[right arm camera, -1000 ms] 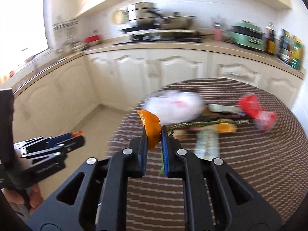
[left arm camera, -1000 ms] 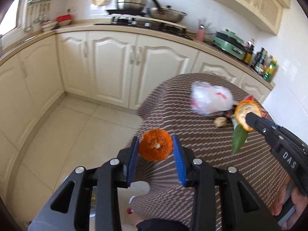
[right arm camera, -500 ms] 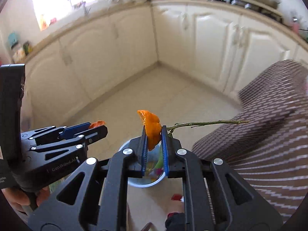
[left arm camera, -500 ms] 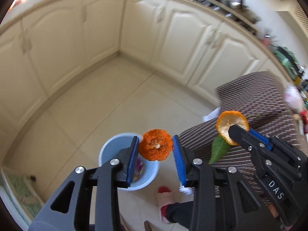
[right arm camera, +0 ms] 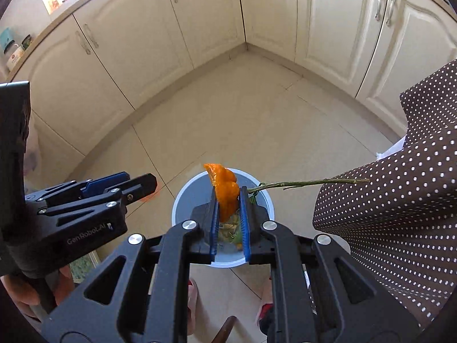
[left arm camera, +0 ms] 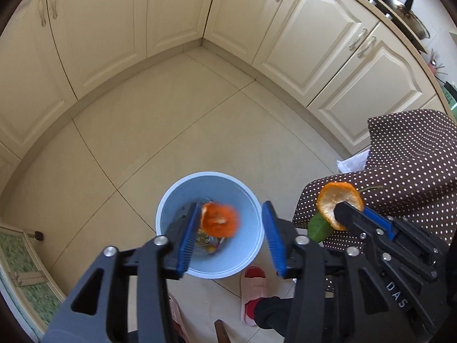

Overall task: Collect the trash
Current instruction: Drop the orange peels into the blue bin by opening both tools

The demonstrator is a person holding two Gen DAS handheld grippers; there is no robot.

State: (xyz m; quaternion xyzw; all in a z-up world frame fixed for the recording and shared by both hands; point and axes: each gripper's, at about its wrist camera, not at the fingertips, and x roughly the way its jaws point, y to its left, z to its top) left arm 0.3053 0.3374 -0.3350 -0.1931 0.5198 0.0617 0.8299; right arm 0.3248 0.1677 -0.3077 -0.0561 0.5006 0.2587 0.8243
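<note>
1. Trash in hand is orange peel: a round, blurred piece of orange peel sits between my left gripper's blue pads, directly over the round light-blue plastic bin on the tiled floor.
2. My left gripper's jaws are opening. The peel lies against the left pad with a clear gap to the right one, so I judge it is no longer pinched and is dropping toward the bin.
3. My right gripper is clamped tight on a second folded piece of orange peel with a thin green stem; the stem juts out sideways toward the brown polka-dot tablecloth, and a green leaf hangs under the peel in the left view.
4. That second piece is also above the bin mouth, near its far rim from the right wrist view.
5. The bin already holds some scraps at the bottom; I cannot tell what they are.
6. Step in hand: the drop-off, left load first.
7. Next, I judge, I need to spread the right jaws while centred over the bin, minding that the long stem could catch the rim or tip the peel outside.
</note>
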